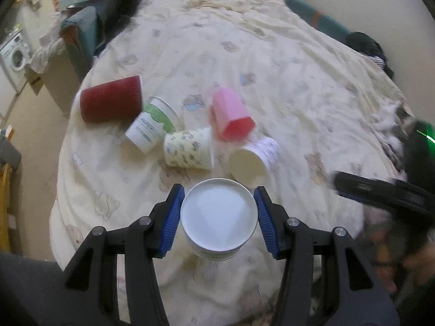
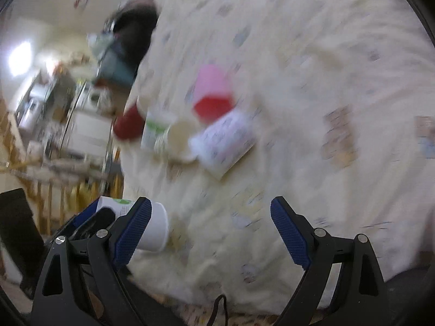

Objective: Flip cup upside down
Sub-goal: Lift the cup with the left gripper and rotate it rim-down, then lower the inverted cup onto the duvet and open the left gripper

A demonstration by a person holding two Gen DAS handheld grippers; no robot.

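Observation:
My left gripper (image 1: 218, 217) is shut on a white paper cup (image 1: 218, 217) with a green band. Its flat bottom faces the camera, so it is upside down above the bed. The same cup shows in the right wrist view (image 2: 152, 231), held between the left gripper's blue pads. My right gripper (image 2: 212, 231) is open and empty over the bed; part of it shows in the left wrist view (image 1: 380, 193). Several other cups lie on their sides on the bed: a red ribbed cup (image 1: 111, 99), a green-and-white cup (image 1: 152, 126), a patterned cup (image 1: 189, 149), a pink cup (image 1: 232, 114) and a white printed cup (image 1: 252, 160).
The bed has a cream quilt (image 1: 272, 54) with small bear prints. Dark clothes and bags (image 1: 108, 8) are piled at its far left corner. A washing machine (image 1: 15, 54) stands at far left. Dark clothing (image 1: 367, 46) lies at the right edge. The right wrist view is motion-blurred.

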